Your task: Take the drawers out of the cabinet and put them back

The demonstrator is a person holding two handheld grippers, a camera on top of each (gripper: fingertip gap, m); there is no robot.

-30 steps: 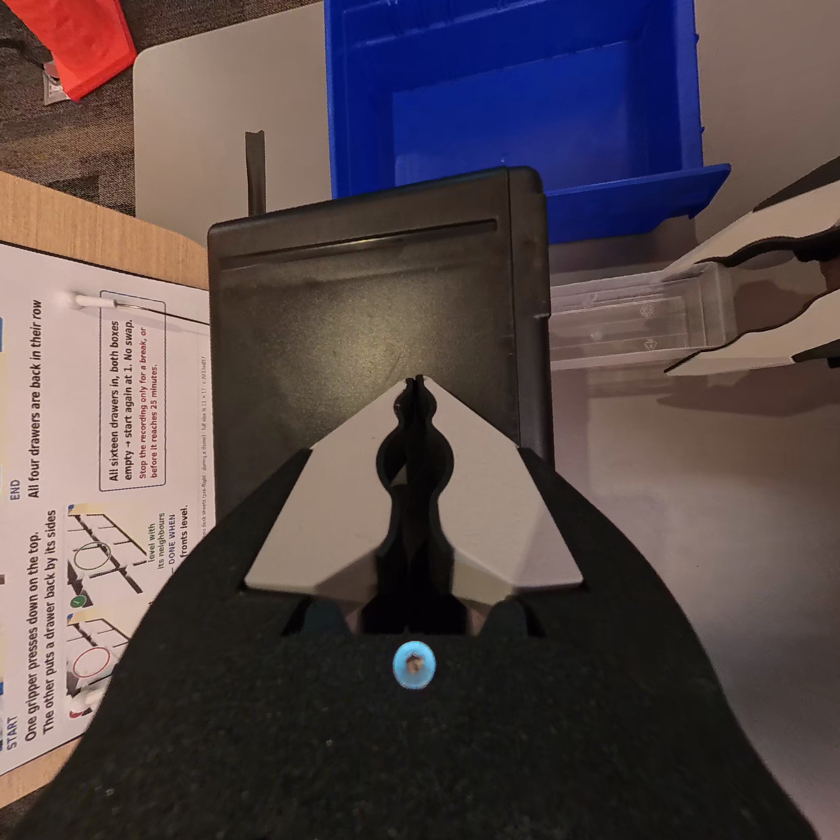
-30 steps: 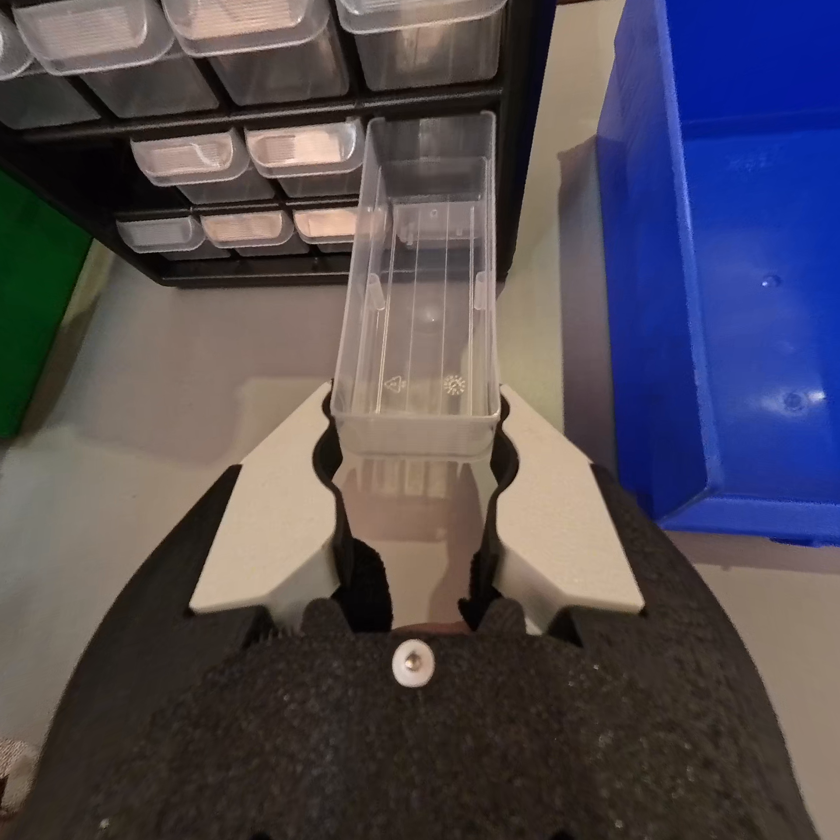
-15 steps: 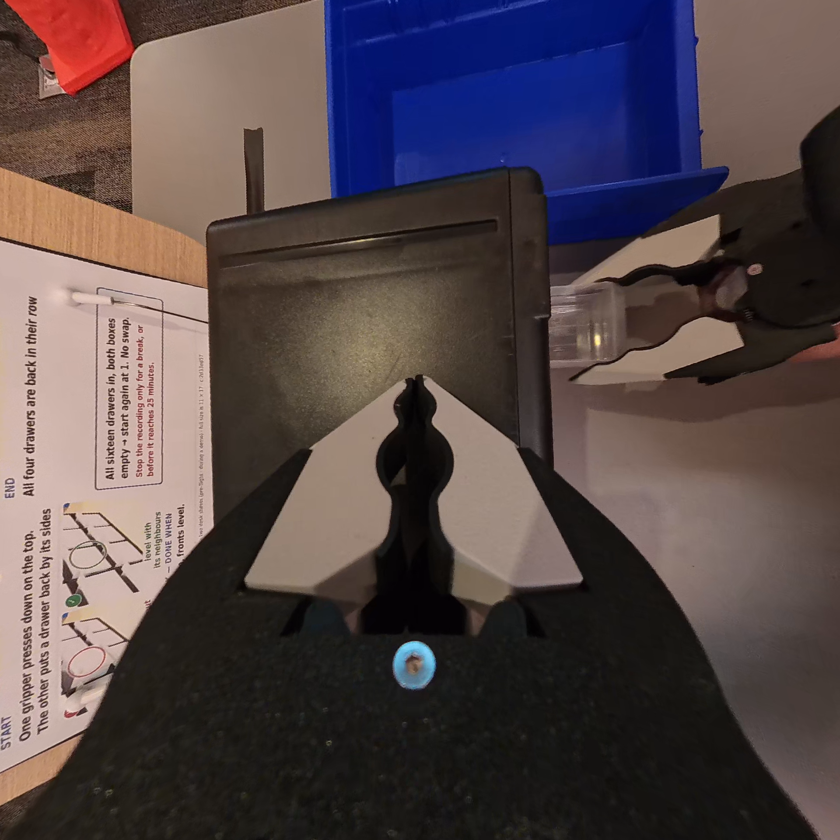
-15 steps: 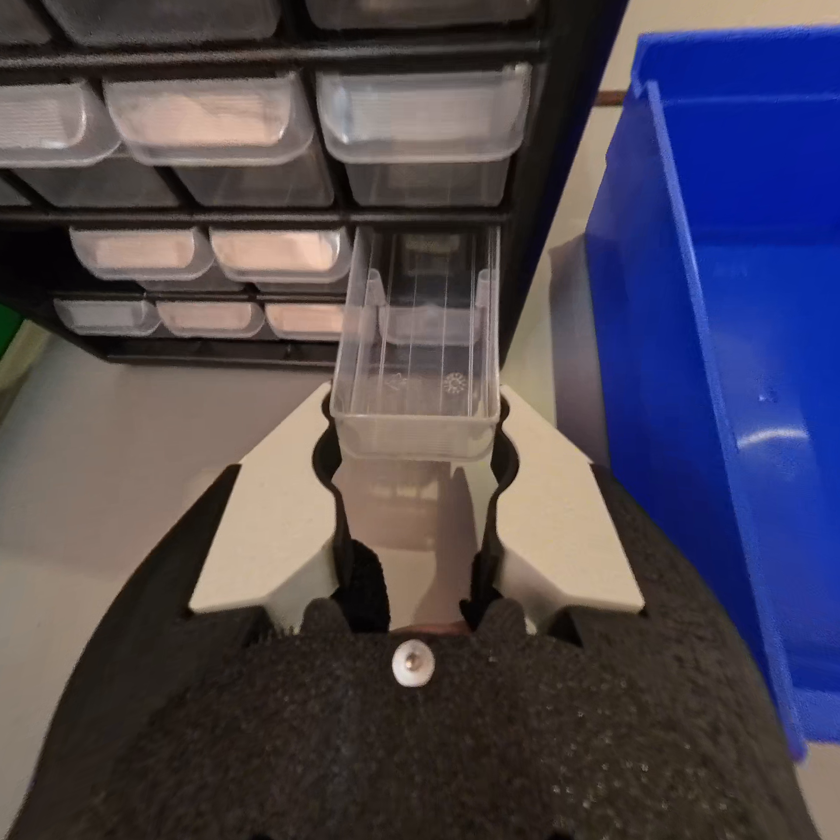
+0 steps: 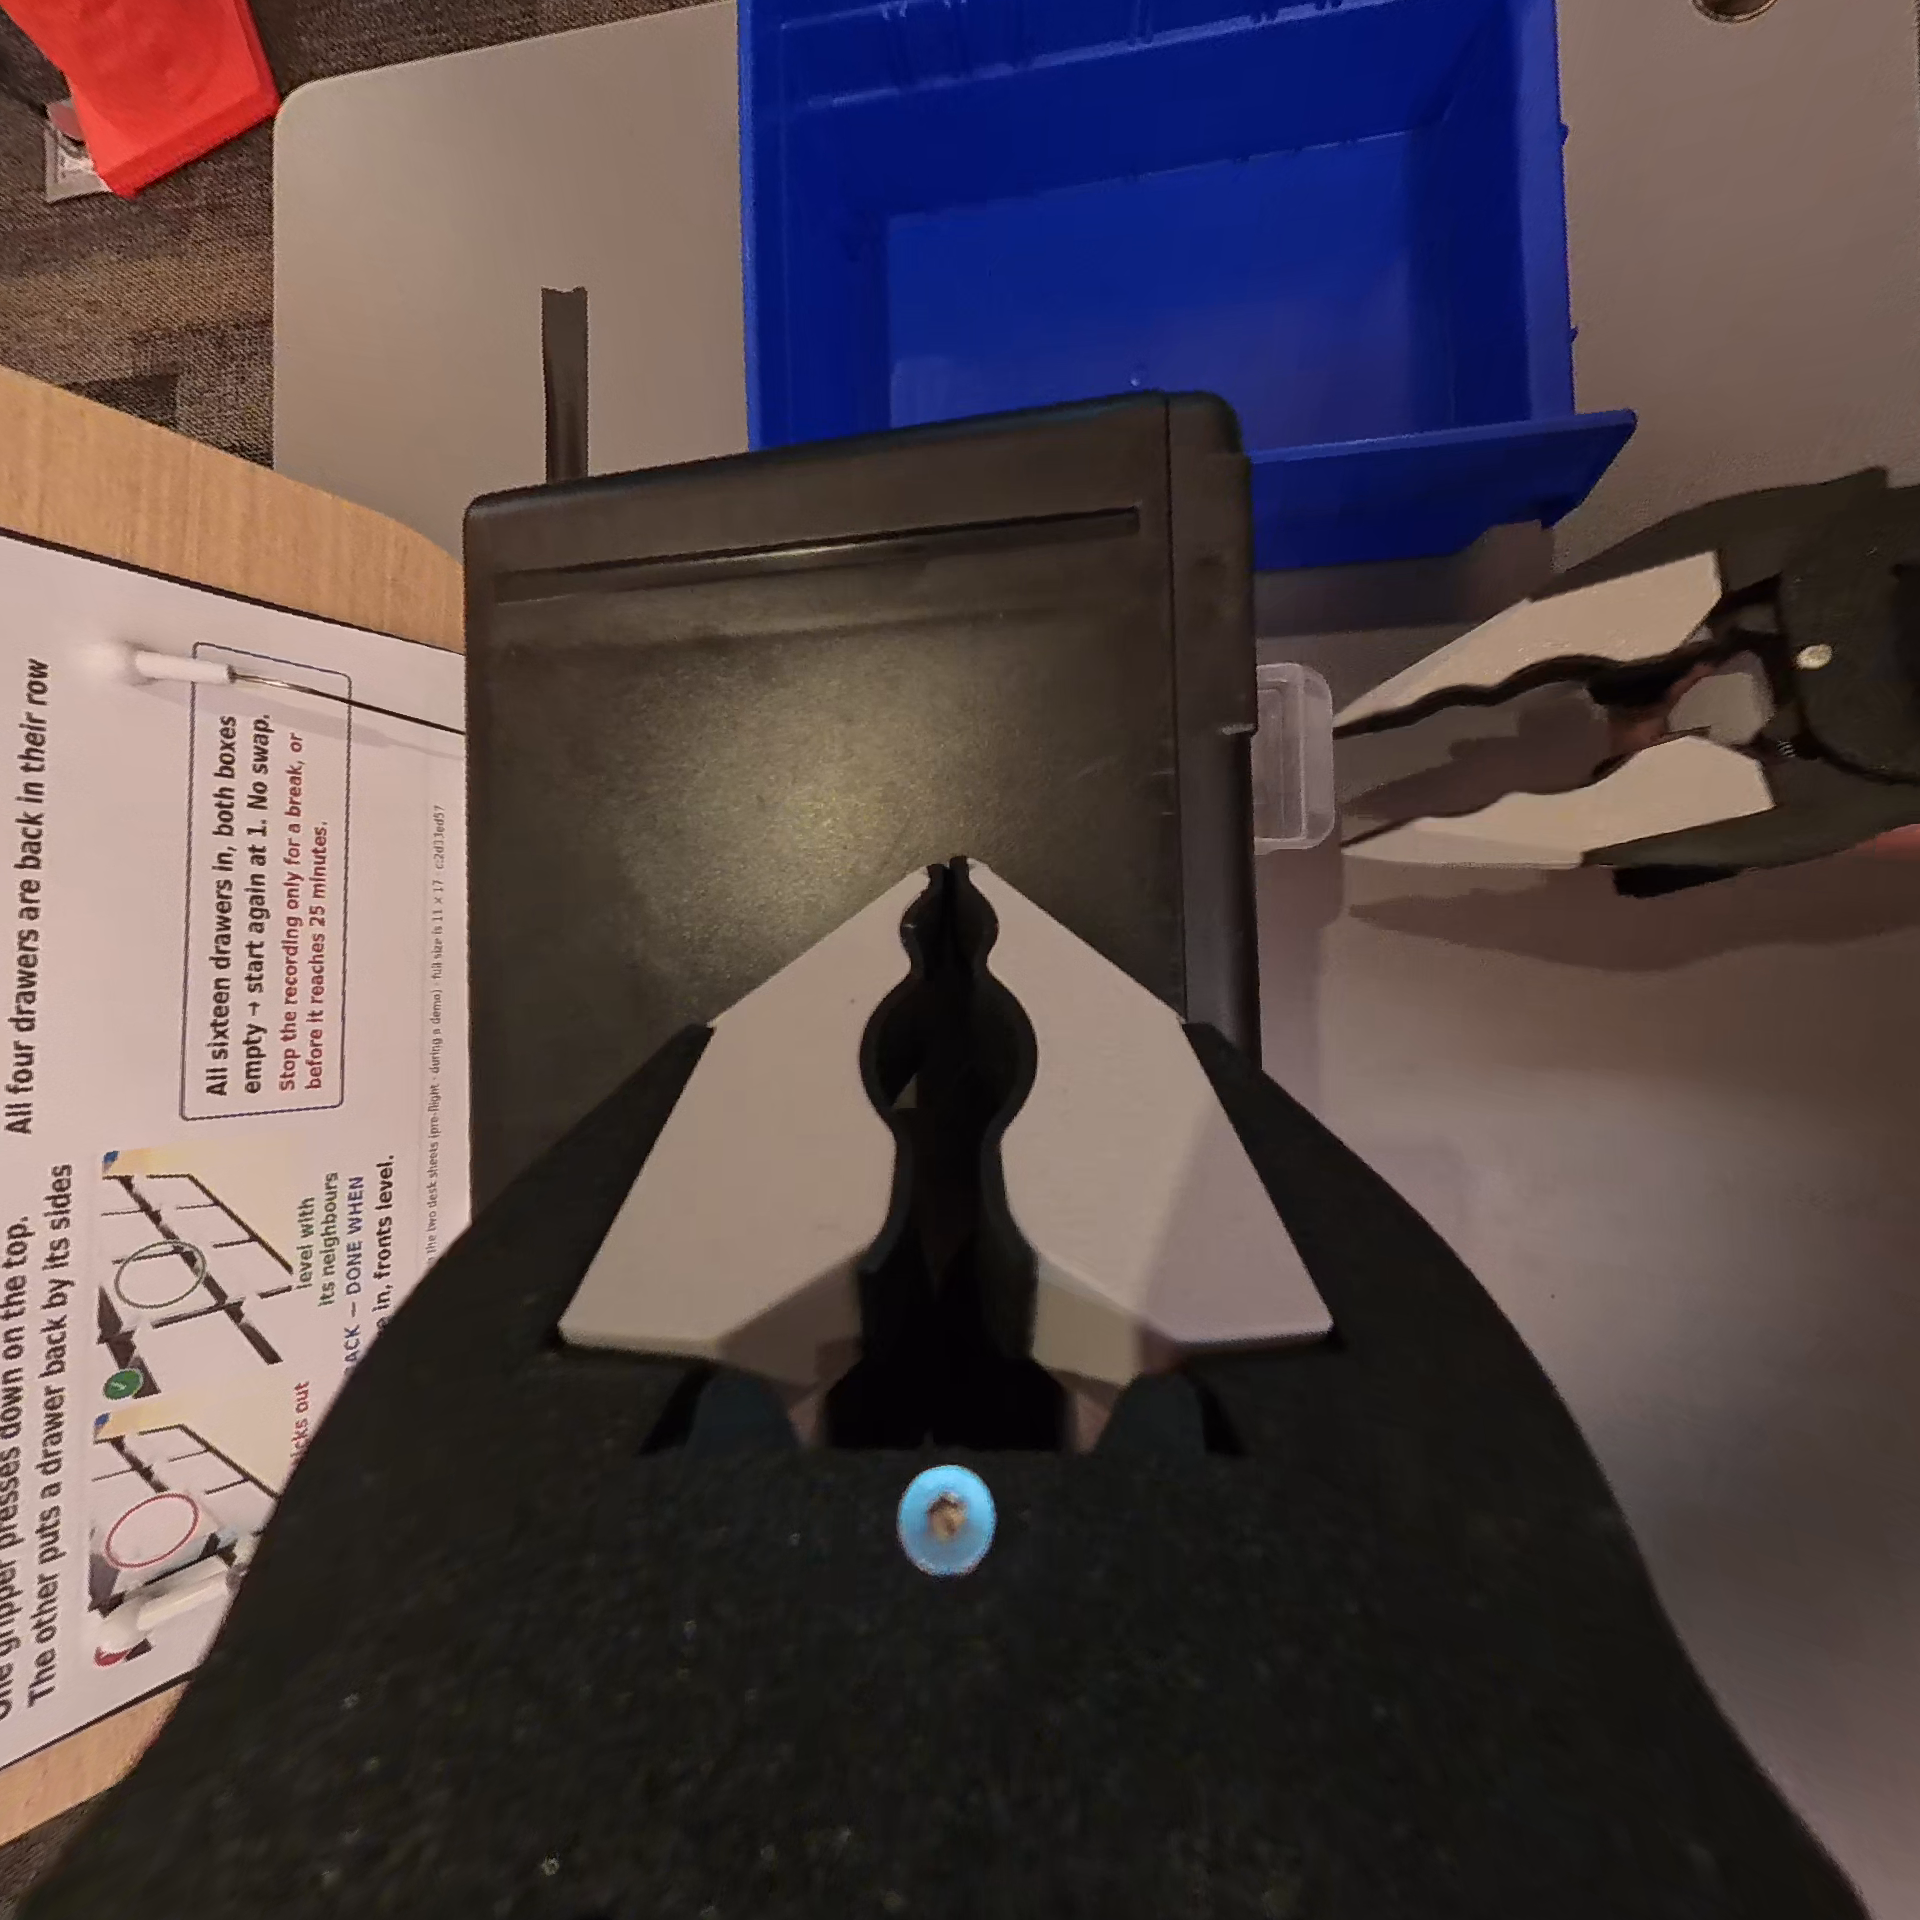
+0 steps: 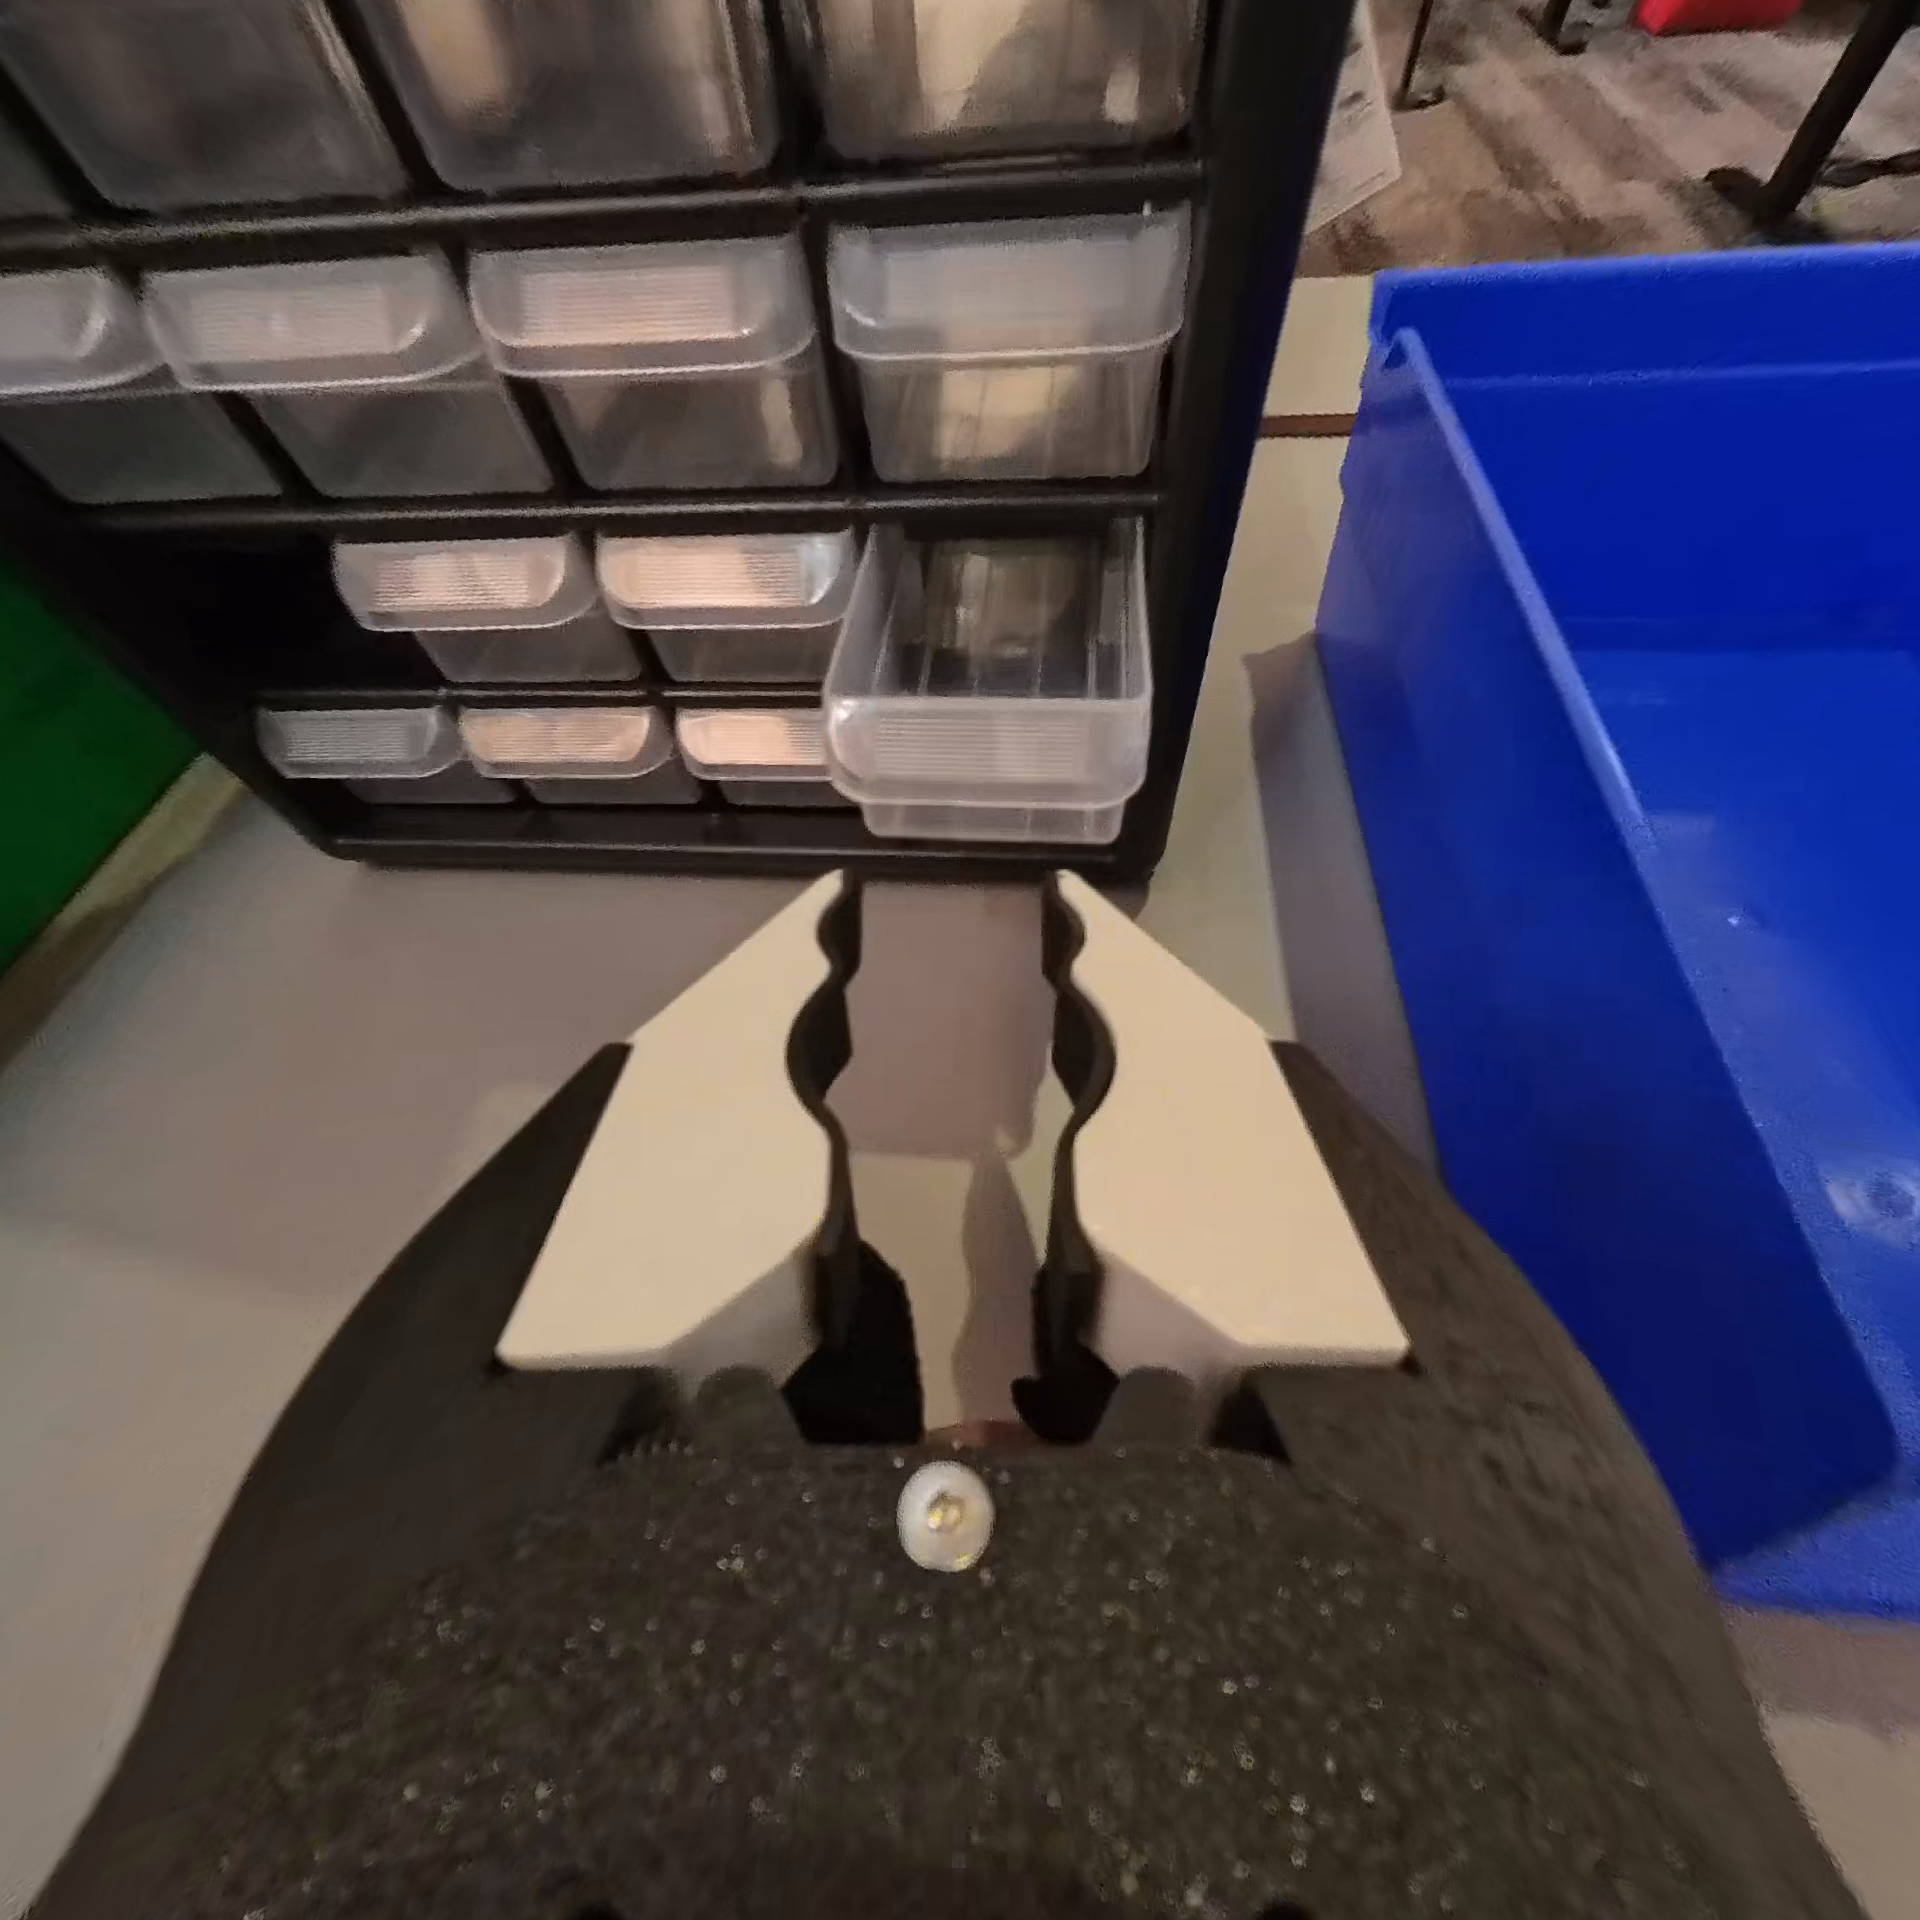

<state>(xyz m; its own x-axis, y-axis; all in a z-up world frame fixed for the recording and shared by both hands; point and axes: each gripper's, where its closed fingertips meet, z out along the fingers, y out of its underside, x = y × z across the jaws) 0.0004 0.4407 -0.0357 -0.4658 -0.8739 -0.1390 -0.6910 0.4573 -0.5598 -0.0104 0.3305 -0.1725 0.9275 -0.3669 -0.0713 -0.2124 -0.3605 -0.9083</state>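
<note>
While the left gripper (image 5: 951, 868), fingers together, rests on the cabinet (image 5: 831, 727) top, the right gripper (image 6: 951, 883), fingers apart and empty, sits just before the protruding clear drawer (image 6: 992, 717), long axis running straight into its right-column slot.

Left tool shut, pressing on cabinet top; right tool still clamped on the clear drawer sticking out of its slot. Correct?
Not quite: the right tool is open and clear of the clear drawer, as the right wrist view shows. The left tool is shut on the cabinet top; the drawer does stick out.
</note>
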